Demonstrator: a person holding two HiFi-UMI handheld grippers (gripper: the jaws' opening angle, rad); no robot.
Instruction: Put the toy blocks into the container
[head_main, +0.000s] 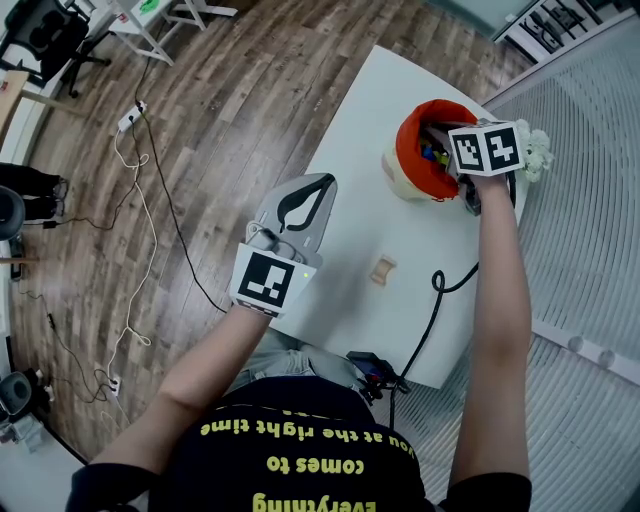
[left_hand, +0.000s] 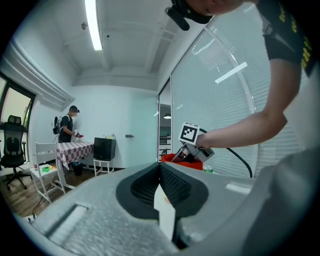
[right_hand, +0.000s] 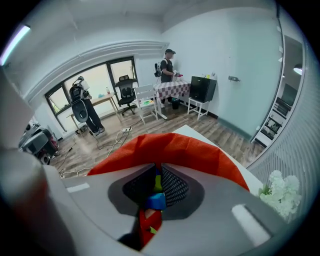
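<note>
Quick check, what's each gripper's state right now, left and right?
Left gripper: shut, empty.
Right gripper: jaws slightly apart over the red container; blue block in the gap, grip cannot be told.

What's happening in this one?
A person with a gripper in each hand is putting toy blocks into a red-lined container on a white table. The right gripper points down into the container, jaws slightly apart; some blocks show in the gap, but whether one is gripped is unclear. The left gripper hangs shut and empty by the table's edge. One wooden block lies on the table.
</note>
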